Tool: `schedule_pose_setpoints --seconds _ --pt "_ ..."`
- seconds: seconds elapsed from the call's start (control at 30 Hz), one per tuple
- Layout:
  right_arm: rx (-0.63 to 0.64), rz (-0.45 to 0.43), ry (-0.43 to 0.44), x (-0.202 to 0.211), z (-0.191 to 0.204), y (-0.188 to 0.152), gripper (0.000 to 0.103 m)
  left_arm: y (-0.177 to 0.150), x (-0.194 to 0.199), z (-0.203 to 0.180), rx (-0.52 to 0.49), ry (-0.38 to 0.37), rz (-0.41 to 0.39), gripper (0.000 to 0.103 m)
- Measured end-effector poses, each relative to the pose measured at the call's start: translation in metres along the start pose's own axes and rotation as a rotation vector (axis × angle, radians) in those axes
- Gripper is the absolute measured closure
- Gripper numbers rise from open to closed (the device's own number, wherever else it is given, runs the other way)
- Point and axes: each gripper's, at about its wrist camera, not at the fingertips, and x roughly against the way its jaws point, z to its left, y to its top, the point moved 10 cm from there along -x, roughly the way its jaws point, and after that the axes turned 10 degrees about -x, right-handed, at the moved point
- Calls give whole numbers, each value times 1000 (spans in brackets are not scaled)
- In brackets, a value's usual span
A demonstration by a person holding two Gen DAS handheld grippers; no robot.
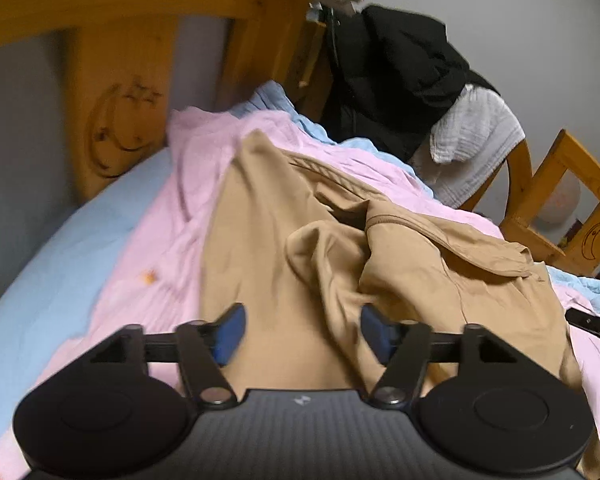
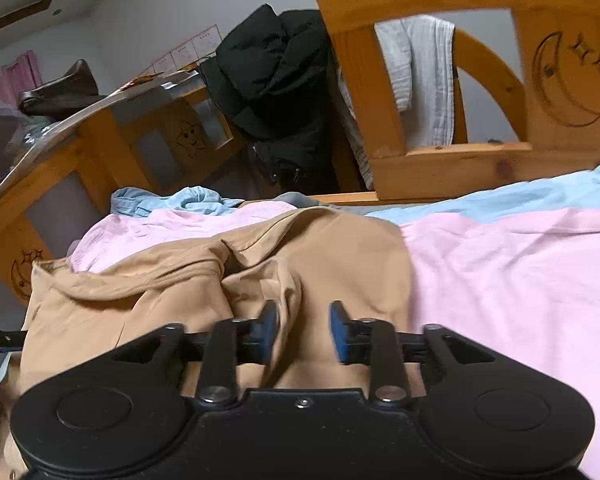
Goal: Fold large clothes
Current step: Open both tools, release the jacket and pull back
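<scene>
A large tan garment [image 1: 320, 240] lies rumpled on a pink sheet [image 1: 172, 216] on the bed. It also shows in the right wrist view [image 2: 188, 280], bunched in folds. My left gripper [image 1: 302, 330] is open just above the garment's near part, with nothing between its blue pads. My right gripper [image 2: 305, 330] is open over the garment's near edge, its pads apart with a fold of tan cloth below them. The other gripper's black tip [image 1: 592, 324] shows at the right edge of the left wrist view.
A wooden bed frame [image 2: 460, 164] with carved moon panels bounds the bed. A black jacket [image 1: 396, 76] and a white cloth [image 1: 476, 128] hang over its rail. A light blue sheet [image 1: 60, 256] and crumpled blue cloth [image 2: 188, 200] lie by the pink sheet.
</scene>
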Motion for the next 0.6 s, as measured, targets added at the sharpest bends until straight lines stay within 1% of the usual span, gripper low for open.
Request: schedule_pose_setpoints --seconds 0.07,0.1,0.17,0.23,0.37,0.4,0.43,0.5,0.57,0.6 --pt "25 3 2 15 1 -7 54 -9 18 0 4 9 -15 24" --pt "40 4 5 23 3 -10 52 -13 26 1 0 21 -19 18" --pt "71 11 15 38 9 -19 40 -22 45 0 -15 54 -33 12" --pt "103 4 28 55 18 -28 33 -32 61 -3 -20 73 -34 6" --pt "152 3 61 92 36 -48 22 -56 96 -14 -50 76 -23 2" --pt "165 2 67 103 40 -54 17 -62 103 -18 -61 74 -19 2" --pt "177 7 71 113 43 -60 14 -69 111 -23 -76 73 -14 1" --pt "210 24 81 133 50 -76 11 -84 127 -36 -116 61 -10 1" --pt "254 40 81 152 55 -92 4 -98 141 -49 -157 51 -8 1" --pt "283 49 79 163 57 -102 4 -104 146 -56 -177 48 -5 1"
